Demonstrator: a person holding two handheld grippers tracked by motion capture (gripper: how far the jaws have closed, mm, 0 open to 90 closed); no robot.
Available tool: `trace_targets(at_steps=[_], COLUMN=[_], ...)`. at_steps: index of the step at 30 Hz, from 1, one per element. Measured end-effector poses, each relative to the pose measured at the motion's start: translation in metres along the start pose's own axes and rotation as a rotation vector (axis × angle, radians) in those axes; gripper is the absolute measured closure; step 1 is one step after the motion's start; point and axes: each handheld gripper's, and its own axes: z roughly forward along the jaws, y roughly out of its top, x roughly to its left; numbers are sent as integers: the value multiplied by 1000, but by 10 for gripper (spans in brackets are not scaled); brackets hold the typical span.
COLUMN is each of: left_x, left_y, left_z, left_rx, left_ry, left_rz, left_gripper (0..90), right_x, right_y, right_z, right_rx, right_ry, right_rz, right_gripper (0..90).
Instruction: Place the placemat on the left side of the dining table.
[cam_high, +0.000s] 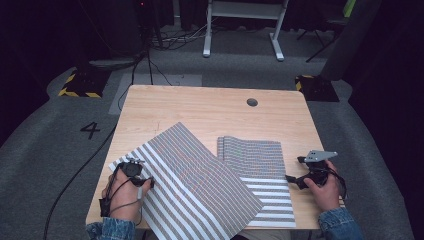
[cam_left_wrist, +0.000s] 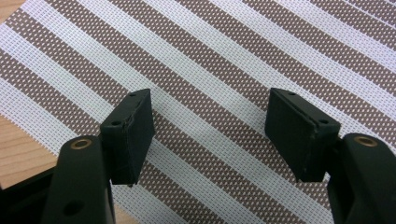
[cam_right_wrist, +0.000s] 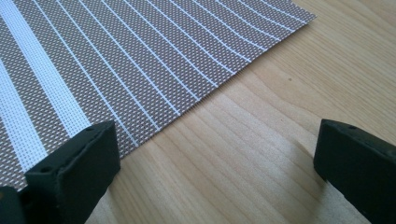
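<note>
On the desk (cam_high: 210, 107), two striped mats (cam_high: 200, 185) overlap near-centre; left tool (cam_high: 142, 182) hovers wide open over one, right tool (cam_high: 300, 181) open and empty beside the other, apparently poised for repositioning.

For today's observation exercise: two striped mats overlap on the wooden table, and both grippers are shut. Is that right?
Not quite. The two striped mats do overlap on the wooden table, but both the left gripper and the right gripper are open, as each gripper view shows.
</note>
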Motion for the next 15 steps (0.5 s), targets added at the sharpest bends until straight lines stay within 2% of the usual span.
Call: trace_targets(at_steps=[3,8,10,13,15], left_x=[-1,-1,-2,-6,-8], left_y=[1,3,4,4,5], left_z=[0,2,1,1,1], left_rx=[6,-10,-18,-21,-31], left_ry=[0,-12,-28,-45,-72], left_rz=[9,28,66,95,126], left_gripper=[334,362,426,548,668], right_x=[0,0,0,0,0], right_y=[0,0,0,0,0], right_z=[0,0,0,0,0], right_rx=[0,0,0,0,0], right_ry=[0,0,0,0,0], right_rz=[0,0,0,0,0], right_gripper=[5,5,5,5,5])
